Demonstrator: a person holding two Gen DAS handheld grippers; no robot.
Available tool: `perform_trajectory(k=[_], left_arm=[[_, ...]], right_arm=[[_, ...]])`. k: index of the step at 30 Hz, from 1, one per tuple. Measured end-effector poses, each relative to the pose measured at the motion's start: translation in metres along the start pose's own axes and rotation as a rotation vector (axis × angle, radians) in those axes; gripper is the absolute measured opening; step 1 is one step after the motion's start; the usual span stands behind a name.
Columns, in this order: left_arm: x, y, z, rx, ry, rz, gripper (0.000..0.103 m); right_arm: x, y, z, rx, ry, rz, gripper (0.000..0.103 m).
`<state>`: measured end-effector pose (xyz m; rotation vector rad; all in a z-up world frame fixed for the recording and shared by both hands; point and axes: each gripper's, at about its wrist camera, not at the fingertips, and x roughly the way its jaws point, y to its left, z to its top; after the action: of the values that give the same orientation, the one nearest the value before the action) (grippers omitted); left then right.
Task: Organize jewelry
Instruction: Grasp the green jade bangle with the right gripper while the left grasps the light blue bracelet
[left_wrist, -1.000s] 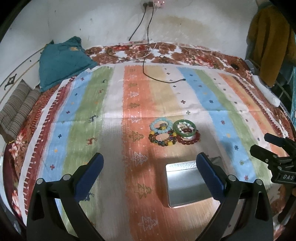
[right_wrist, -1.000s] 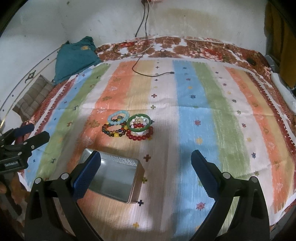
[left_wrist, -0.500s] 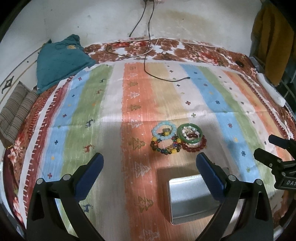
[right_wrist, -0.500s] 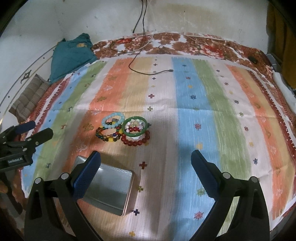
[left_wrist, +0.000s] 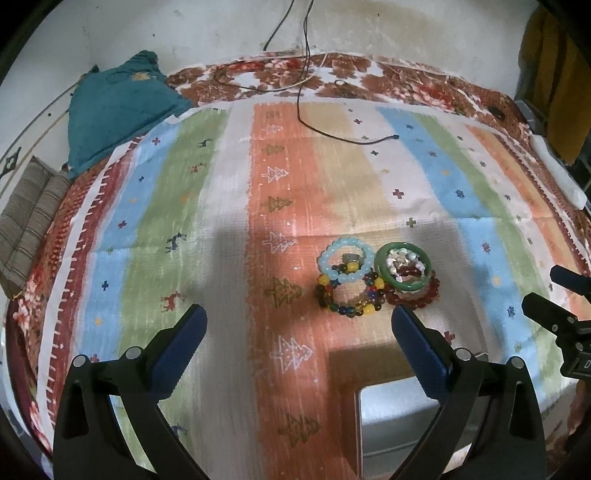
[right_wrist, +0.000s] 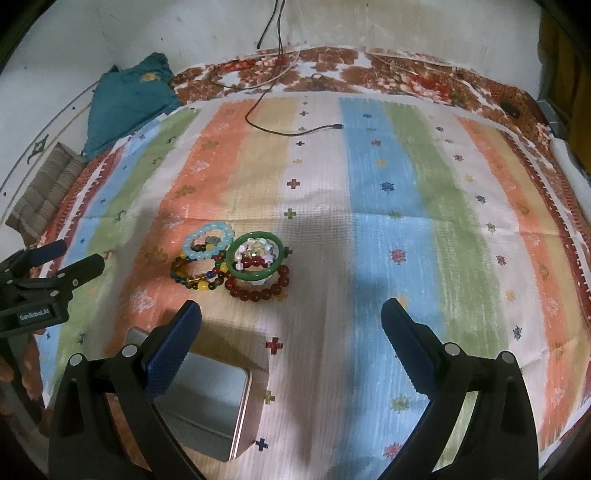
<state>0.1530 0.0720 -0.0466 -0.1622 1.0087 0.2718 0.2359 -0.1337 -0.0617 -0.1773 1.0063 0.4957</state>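
Near the middle of the striped cloth (right_wrist: 369, 229) we see the bracelets (right_wrist: 236, 262) clustered, touching one another, the open metal tin (right_wrist: 207, 410) just nearer. Our left gripper (left_wrist: 297, 336) and right gripper (right_wrist: 291, 325) both hang spread wide, empty, over bare cloth, well clear of its edges.

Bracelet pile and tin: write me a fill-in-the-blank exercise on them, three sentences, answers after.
1. The solid bangle lying on the bracelet pile is ____ in colour.
2. The metal tin nearer the camera than the pile holds ____ bracelets.
3. The fingers of the right gripper stand ____, gripping nothing.

Answers: green; no; open
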Motion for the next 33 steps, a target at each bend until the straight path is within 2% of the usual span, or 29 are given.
perform_trajectory(k=[26, 33], left_arm=[[0.055, 0.005, 0.025, 0.011, 0.072, 0.012, 0.097], [0.075, 0.005, 0.029, 0.014, 0.105, -0.012, 0.097]], right_arm=[[0.048, -0.003, 0.026, -0.011, 0.072, -0.012, 0.099], [0.07, -0.004, 0.032, -0.005, 0.108, -0.014, 0.099]])
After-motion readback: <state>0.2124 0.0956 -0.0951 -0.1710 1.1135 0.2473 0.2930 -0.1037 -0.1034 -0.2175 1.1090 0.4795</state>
